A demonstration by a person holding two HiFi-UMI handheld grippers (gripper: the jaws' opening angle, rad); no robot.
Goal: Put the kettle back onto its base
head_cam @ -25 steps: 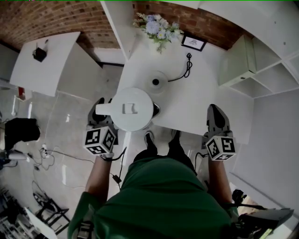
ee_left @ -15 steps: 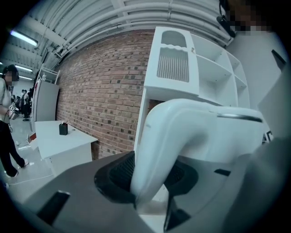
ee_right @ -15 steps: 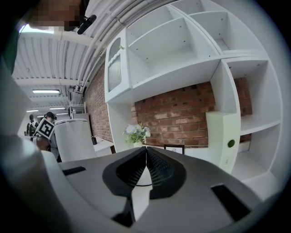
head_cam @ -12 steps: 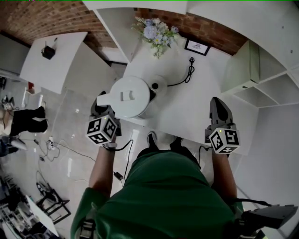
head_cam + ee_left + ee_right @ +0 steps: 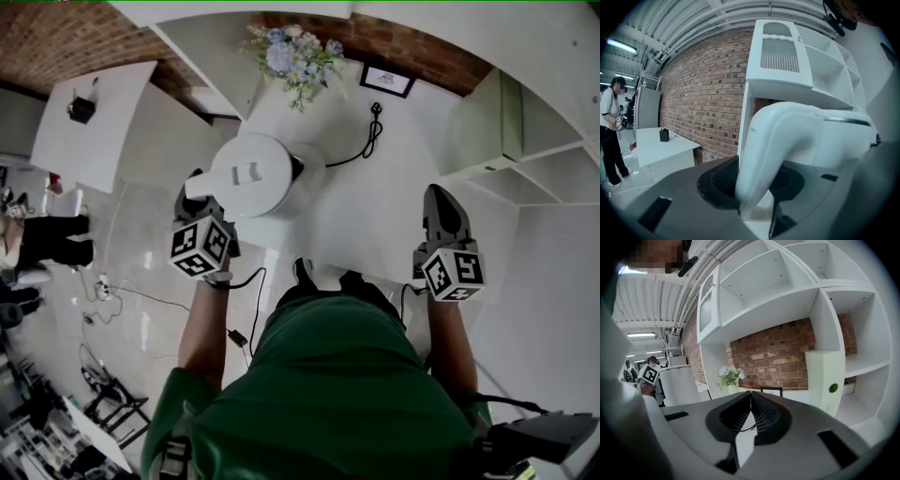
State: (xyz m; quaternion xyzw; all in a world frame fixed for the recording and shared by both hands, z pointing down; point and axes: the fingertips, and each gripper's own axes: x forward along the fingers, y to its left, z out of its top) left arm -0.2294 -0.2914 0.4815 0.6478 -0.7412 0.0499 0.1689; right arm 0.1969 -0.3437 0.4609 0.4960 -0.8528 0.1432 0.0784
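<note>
The white kettle (image 5: 248,175) hangs over the near left part of the white table (image 5: 375,216). My left gripper (image 5: 199,194) is shut on its handle (image 5: 771,150), whose curved white bar is clamped between the two dark pads. The round base (image 5: 314,172) shows only as a rim at the kettle's right side, mostly covered by the kettle body; its black cable (image 5: 368,142) runs toward the back. My right gripper (image 5: 439,199) hovers over the table's right side, its tips (image 5: 749,397) meeting with nothing between them. The kettle (image 5: 680,384) also shows at the left of the right gripper view.
A vase of flowers (image 5: 289,56) and a small picture frame (image 5: 387,82) stand at the table's back by the brick wall. White shelves (image 5: 534,122) rise at the right. A second white table (image 5: 94,122) and a person (image 5: 47,239) are off to the left.
Both grippers have moved forward over the table. The kettle went with the left one, from the table's near edge to over the base, which it now largely covers.
</note>
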